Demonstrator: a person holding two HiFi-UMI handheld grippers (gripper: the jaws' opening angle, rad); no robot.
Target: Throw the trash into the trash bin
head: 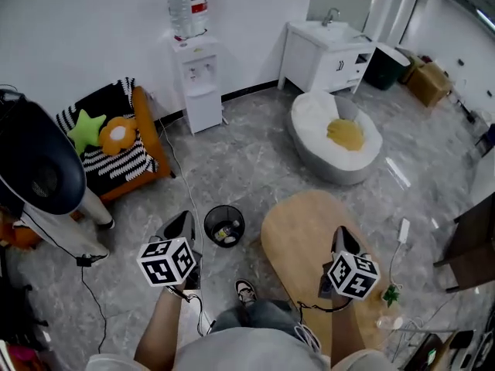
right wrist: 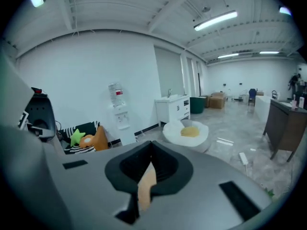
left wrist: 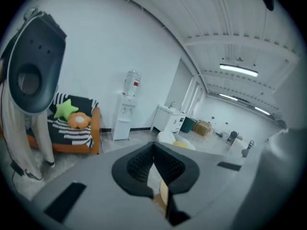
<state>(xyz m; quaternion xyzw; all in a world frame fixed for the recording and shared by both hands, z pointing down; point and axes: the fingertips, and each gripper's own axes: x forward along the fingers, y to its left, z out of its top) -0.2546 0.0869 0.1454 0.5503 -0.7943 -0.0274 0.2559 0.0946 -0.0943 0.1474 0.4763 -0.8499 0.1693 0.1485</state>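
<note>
A small black mesh trash bin (head: 224, 226) stands on the grey floor between my two arms, with a few bits of trash (head: 227, 233) inside. My left gripper (head: 184, 218) is raised just left of the bin, and its jaws meet at the tip with nothing between them (left wrist: 153, 150). Over the oval wooden table (head: 298, 238), my right gripper (head: 341, 233) is raised too, shut and empty (right wrist: 151, 147). Both gripper views look out level across the room. No loose trash shows on the table's bare part.
A water dispenser (head: 195, 68) stands at the far wall, with an orange seat (head: 143, 141) holding cushions to its left. A white beanbag (head: 336, 134) and a white sink cabinet (head: 329, 52) are at the back right. A black fan head (head: 35, 168) looms at the left. A power strip (head: 403, 229) lies right of the table.
</note>
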